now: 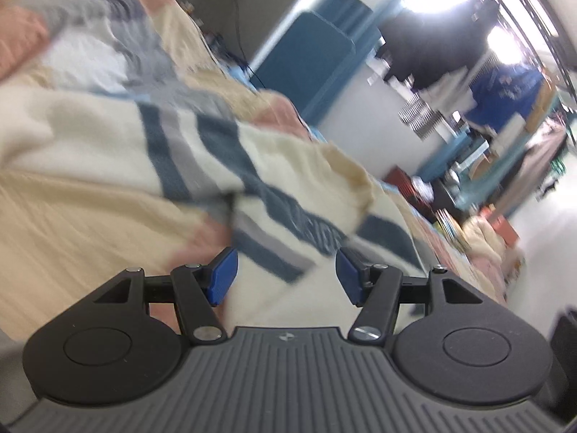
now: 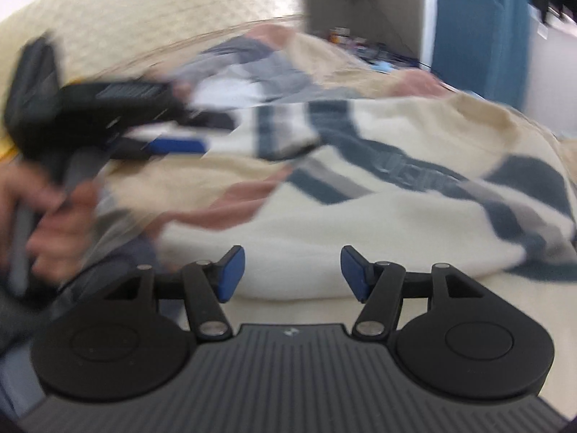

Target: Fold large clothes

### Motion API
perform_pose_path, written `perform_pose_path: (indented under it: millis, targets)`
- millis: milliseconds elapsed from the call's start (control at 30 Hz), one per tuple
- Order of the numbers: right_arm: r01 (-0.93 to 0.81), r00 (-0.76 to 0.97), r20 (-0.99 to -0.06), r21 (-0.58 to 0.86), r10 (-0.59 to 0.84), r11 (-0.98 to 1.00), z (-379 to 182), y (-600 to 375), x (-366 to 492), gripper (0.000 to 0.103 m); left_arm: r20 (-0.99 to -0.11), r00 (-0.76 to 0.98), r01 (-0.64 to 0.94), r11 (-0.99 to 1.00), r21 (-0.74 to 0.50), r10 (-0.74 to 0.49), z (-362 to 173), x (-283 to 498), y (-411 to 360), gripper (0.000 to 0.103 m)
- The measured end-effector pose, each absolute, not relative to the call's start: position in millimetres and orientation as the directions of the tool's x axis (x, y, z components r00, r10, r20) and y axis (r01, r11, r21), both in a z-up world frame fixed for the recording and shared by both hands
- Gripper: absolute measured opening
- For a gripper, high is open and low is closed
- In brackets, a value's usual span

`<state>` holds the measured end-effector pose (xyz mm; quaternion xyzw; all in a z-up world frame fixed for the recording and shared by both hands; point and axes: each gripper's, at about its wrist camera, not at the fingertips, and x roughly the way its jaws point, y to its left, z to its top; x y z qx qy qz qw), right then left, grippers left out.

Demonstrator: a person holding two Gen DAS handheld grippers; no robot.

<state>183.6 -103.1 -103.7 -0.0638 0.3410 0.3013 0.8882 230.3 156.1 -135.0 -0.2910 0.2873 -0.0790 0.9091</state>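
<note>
Blurred bedspread [image 2: 108, 14] lies partly hidden under sweater [image 2: 360, 216]

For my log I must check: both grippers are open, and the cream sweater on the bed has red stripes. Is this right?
Not quite. The sweater has dark blue and grey stripes, not red, as the right wrist view shows. The left gripper and right gripper are open, and the sweater lies on the bed.

A cream sweater [image 2: 360, 216] with dark blue and grey stripes and raised lettering across the chest lies rumpled on the bed [image 2: 126, 18]. One sleeve [image 2: 285, 130] is folded across the body, and its hem lies toward the bed's near edge.
</note>
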Motion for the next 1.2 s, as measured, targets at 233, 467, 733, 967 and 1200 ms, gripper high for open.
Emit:
perform_pose_path:
  millis: [233, 467, 733, 967, 1200]
  targets:
    - [-0.371, 0.652, -0.642, 0.193, 0.403, 0.908, -122, -126, 243, 0.061, -0.535, 0.763, 0.018, 0.839, -0.544, -0.364, -152, 244, 127, 0.058]
    - [-0.376, 0.622, -0.689, 0.152, 0.371, 0.914, -145, -116, 260, 0.054, -0.6, 0.685, 0.024, 0.836, -0.548, -0.413, -171, 254, 115, 0.048]
    - [-0.306, 0.574, -0.782, 0.071, 0.243, 0.949, -148, -129, 239, 0.044, -0.613, 0.648, 0.086, 0.843, -0.531, -0.452, -171, 245, 101, 0.048]
    - [-0.27, 0.549, -0.801, 0.099, 0.237, 0.958, -150, -139, 223, 0.045, -0.689, 0.59, 0.106, 0.886, -0.451, -0.422, -178, 241, 78, 0.048]
    - [-0.272, 0.624, -0.718, 0.171, 0.309, 0.947, -132, -144, 217, 0.045, -0.701, 0.592, 0.092, 0.897, -0.431, -0.397, -182, 240, 73, 0.049]
